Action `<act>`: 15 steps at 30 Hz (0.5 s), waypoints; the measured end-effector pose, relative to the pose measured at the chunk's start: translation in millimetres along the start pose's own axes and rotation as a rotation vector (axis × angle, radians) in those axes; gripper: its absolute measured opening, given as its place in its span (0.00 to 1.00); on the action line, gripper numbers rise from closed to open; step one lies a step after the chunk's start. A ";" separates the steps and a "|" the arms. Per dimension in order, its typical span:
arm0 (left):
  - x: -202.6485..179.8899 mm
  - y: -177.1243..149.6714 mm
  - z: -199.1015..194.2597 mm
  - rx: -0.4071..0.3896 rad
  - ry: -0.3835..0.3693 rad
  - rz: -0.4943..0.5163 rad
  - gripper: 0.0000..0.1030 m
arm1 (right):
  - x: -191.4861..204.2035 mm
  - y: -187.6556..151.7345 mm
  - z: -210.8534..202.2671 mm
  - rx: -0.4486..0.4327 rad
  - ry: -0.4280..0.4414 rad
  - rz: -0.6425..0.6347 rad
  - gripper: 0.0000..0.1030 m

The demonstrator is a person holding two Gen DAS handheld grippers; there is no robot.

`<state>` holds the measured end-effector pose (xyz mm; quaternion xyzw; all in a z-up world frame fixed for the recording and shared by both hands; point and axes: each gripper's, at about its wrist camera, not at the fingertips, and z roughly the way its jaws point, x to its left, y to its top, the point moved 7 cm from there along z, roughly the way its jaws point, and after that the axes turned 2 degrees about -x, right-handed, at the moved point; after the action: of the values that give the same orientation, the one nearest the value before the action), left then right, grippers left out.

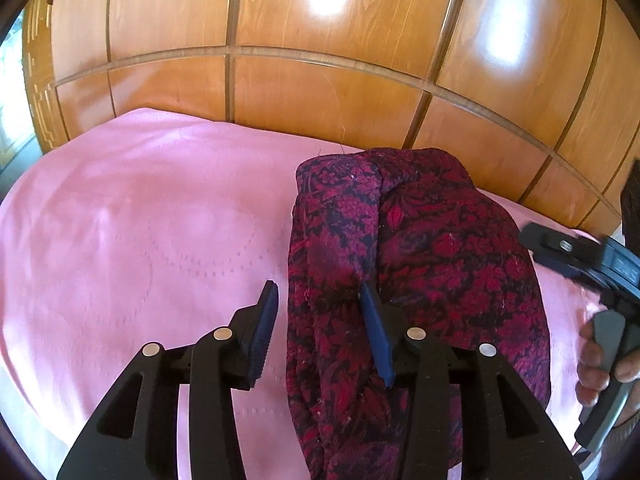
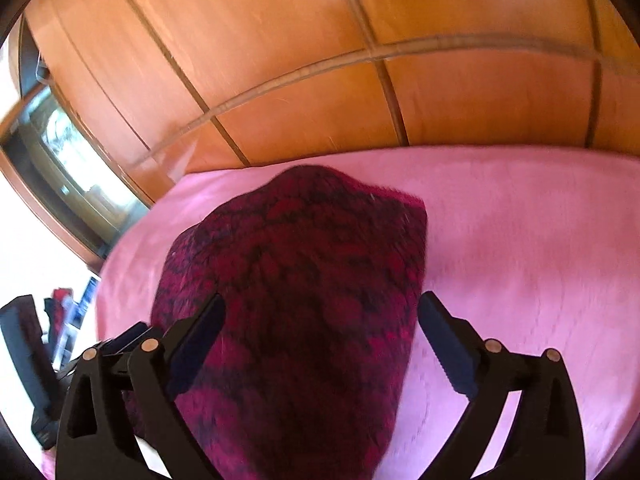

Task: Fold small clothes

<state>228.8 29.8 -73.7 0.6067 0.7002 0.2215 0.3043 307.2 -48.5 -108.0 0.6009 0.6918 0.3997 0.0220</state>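
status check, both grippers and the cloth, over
Left gripper open, straddling the left edge of the dark red floral folded cloth. Right gripper wide open, empty. Cloth lies on pink bedsheet. Nothing in the way.

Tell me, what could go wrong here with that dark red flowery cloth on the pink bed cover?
1. The left tool is open, yet one finger lies in a crease of the red patterned cloth; pulling away could snag it and undo the fold.
2. The right tool is wide open above the bundle, so nothing holds the bulging cloth, which may spring open.
3. The pink cover looks smooth; the cloth might slide.
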 end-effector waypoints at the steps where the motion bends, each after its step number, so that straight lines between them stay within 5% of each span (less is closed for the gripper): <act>1: 0.8 -1.0 2.0 0.001 0.000 0.003 0.41 | -3.2 -4.5 -2.8 0.008 0.028 0.019 0.97; 3: 3.4 -3.9 5.1 0.005 0.010 0.004 0.52 | -9.8 -14.1 -8.3 0.031 0.089 0.068 0.97; 8: 16.8 -10.2 23.8 0.048 -0.035 -0.039 0.62 | -24.8 -28.8 -4.5 0.076 0.201 0.168 0.98; 15: 34.6 -19.5 49.6 0.101 -0.199 -0.106 0.62 | -38.0 -38.7 21.3 0.155 0.333 0.250 0.98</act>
<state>246.7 57.7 -128.0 0.6022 0.7080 0.1085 0.3526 297.2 -68.0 -162.0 0.6077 0.6346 0.4387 -0.1885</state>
